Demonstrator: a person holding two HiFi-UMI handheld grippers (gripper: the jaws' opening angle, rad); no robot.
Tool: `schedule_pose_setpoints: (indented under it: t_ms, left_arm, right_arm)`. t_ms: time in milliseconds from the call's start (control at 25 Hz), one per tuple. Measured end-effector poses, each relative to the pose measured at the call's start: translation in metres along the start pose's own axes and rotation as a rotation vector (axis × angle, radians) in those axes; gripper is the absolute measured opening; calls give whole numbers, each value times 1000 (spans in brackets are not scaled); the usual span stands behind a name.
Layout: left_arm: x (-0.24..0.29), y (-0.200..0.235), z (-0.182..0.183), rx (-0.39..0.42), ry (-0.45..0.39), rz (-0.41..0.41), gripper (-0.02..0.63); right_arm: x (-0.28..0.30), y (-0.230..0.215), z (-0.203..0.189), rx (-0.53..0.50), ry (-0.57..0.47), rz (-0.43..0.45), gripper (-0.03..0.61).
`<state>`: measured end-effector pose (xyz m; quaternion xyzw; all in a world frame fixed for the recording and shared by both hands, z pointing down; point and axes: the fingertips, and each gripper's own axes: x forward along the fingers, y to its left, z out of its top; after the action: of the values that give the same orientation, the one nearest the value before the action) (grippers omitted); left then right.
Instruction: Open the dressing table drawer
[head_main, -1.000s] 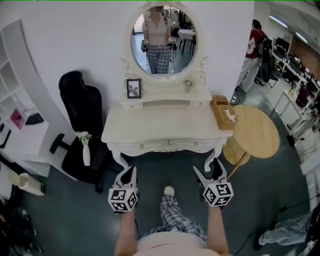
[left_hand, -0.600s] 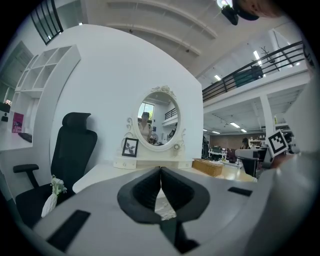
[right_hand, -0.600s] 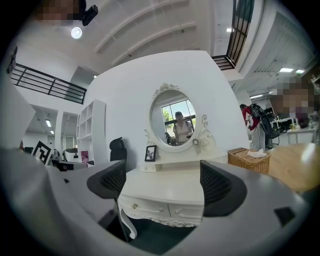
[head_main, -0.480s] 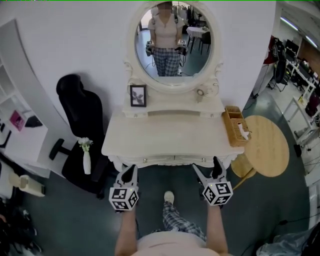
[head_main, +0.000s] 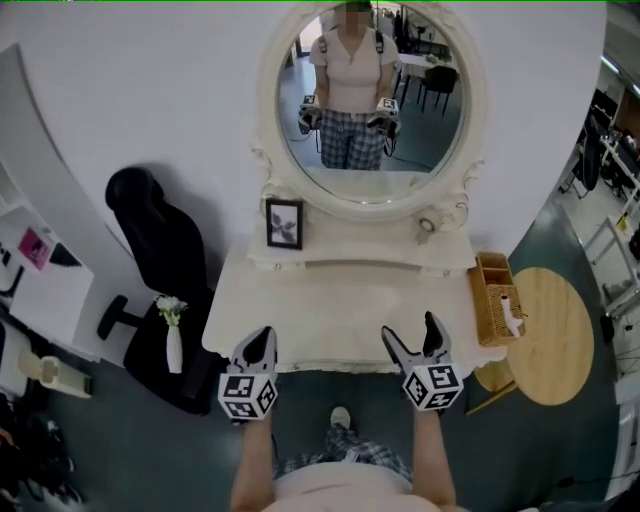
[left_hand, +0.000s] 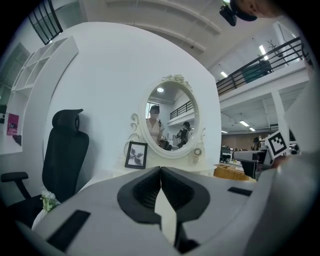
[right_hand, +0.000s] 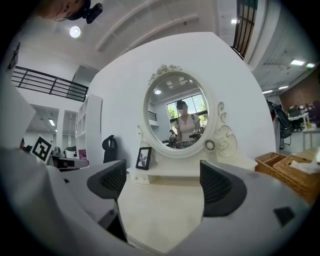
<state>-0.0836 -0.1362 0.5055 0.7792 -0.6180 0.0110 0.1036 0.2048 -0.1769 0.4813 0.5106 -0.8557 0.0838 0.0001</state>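
Drew closer to counter (head_main: 340, 310), both tongs brought over its front edge | left tongs (head_main: 260, 340) pressed shut, held nothing | right tongs (head_main: 409, 330) spread wide, empty, bare counter top seen between | drawer hidden beneath counter's front edge | picture frame (head_main: 285, 222) stood upright below mirror (head_main: 370, 100)

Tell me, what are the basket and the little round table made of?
The basket looks like woven wicker or rattan: it is tan and matte, with a criss-cross weave on its walls. The round table looks like pale wood with a smooth, even honey-coloured top. Whether it is solid wood or a veneer cannot be told from here.
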Motion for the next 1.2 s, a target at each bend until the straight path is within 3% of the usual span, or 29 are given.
schedule_pose_setpoints:
  t_ms: [360, 1200]
  left_arm:
    - [54, 25, 13, -18, 3, 39, 28]
    - [100, 72, 26, 3, 20, -4, 28]
  right_arm:
    - [72, -12, -1, 3, 44, 40, 454]
    - [130, 18, -11, 9, 73, 10, 453]
